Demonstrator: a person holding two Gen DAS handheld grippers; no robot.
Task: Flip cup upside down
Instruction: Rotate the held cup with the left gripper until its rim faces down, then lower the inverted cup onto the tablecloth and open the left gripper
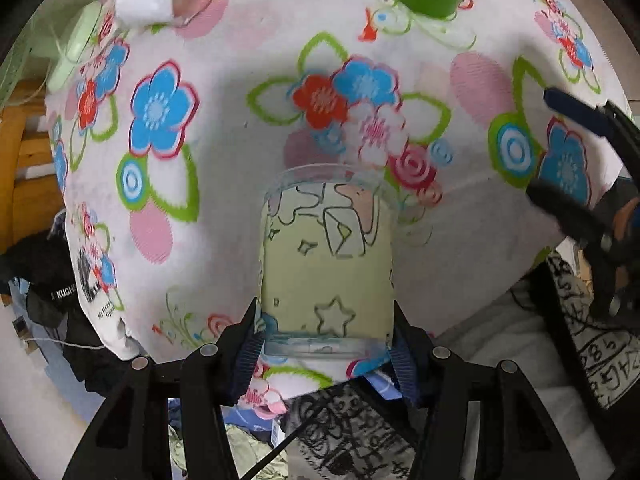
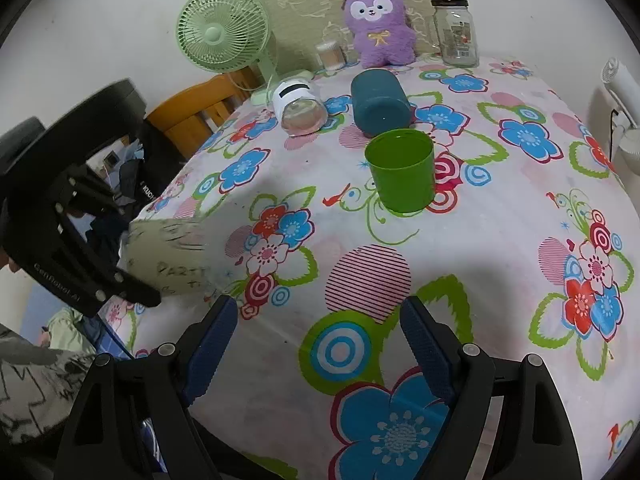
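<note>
Pale-green translucent plastic cup with star outlines [image 1: 326, 268], clamped by left gripper [image 1: 326, 344] near floral tablecloth [image 1: 224, 152] edge. Right gripper [image 2: 318, 344] jaws apart, above bare cloth beside green cup [image 2: 402, 170].

Motion-blurred cup [image 2: 170, 254] lettering.

Both tongs are black plastic frames with open slots. The left tongs [image 1: 326, 344] carry round silver screw heads at the lower middle of the frame, and dark blue ribbed pads [image 1: 250, 354]. The right tongs [image 2: 318, 344] match, with textured blue pads [image 2: 426, 354]; white lettering marks the black body at the left edge.
</note>
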